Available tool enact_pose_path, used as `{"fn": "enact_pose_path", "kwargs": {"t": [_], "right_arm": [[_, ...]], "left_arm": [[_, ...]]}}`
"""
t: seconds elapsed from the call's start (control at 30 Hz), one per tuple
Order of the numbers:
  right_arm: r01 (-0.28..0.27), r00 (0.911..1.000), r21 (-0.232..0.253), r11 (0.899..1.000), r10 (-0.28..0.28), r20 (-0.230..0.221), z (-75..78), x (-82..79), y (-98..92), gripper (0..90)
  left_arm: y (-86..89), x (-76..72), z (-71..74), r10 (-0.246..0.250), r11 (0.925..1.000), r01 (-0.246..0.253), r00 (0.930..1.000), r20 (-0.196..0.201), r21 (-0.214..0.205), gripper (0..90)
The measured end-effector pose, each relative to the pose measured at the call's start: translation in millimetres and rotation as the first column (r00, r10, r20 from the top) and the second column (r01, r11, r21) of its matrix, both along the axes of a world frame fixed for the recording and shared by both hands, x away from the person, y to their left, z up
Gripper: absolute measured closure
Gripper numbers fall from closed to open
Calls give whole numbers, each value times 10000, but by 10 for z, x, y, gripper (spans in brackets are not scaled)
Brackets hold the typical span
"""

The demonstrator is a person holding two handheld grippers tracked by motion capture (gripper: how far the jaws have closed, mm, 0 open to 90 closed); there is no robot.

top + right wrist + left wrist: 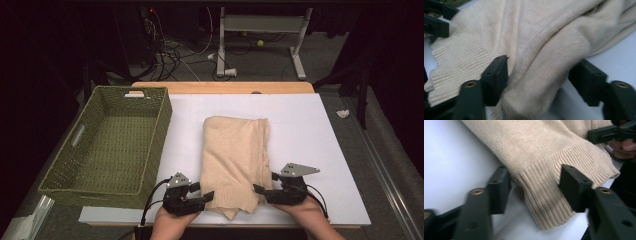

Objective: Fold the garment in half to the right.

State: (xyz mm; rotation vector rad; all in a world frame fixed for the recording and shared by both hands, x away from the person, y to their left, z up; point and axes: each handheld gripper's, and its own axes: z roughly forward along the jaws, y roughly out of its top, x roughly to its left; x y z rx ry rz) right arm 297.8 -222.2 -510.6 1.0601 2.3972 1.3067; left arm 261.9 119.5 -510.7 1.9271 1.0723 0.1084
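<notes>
A folded beige knit sweater (234, 160) lies in the middle of the white table cover (305, 130), its ribbed hem toward the front edge. My left gripper (206, 196) is at the hem's front left corner. In the left gripper view it (535, 178) stands open, with the ribbed hem (544, 195) between its jaws. My right gripper (260, 190) is at the sweater's front right side. In the right gripper view it (542, 71) is open too, its jaws on either side of a thick fold of the sweater (544, 50).
A green woven basket (159, 132) stands with nothing in it on the table's left side, close to the sweater. The table's wooden back edge (225, 87) shows beyond the cover. On the floor behind are cables (170, 55) and a white frame (260, 30).
</notes>
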Motion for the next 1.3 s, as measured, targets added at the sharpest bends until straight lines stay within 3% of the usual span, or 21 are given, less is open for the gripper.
{"fn": "enact_pose_path", "kwargs": {"t": [0.13, 0.17, 0.23, 0.33, 0.43, 0.53, 0.7, 1.1, 1.3], "right_arm": [[455, 9931, 437, 9980, -499, 1066, 80, -65, -229, 151], [611, 9907, 501, 9969, -667, 1188, 92, -71, -286, 131], [751, 9879, 559, 9956, -820, 1320, 100, -73, -343, 107], [1342, 9761, 596, 9892, -1423, 1640, 119, -74, -508, 57], [1961, 9645, 680, 9782, -2049, 1666, 113, -57, -677, 0], [2634, 9488, 626, 9626, -2703, 1635, 87, -29, -860, 0], [3106, 9354, 676, 9481, -3175, 1558, 85, -6, -1014, 0], [2996, 9405, 519, 9527, -3040, 1518, 51, 23, -973, 0], [2921, 9436, 419, 9555, -2950, 1504, 36, 36, -943, 0]], "left_arm": [[52, 9, 152, 751, 9942, -819, 9925, 965, 696, 219], [52, 9, 152, 751, 9942, -819, 9925, 965, 696, 198], [61, 46, 163, 1058, 9854, -1195, 9878, 1139, 1213, 168], [55, 108, 132, 1217, 9811, -1339, 9883, 921, 1395, 126], [4, 187, 68, 1139, 9721, -1215, 9923, 489, 2005, 31], [22, 237, 24, 1144, 9720, -1137, 9934, 86, 2057, 0], [52, 271, 2, 1134, 9714, -1087, 9935, -105, 2111, 0], [71, 281, -13, 1040, 9620, -883, 9934, -478, 2583, 0], [52, 267, -24, 980, 9493, -744, 9932, -628, 3053, 0]]}}
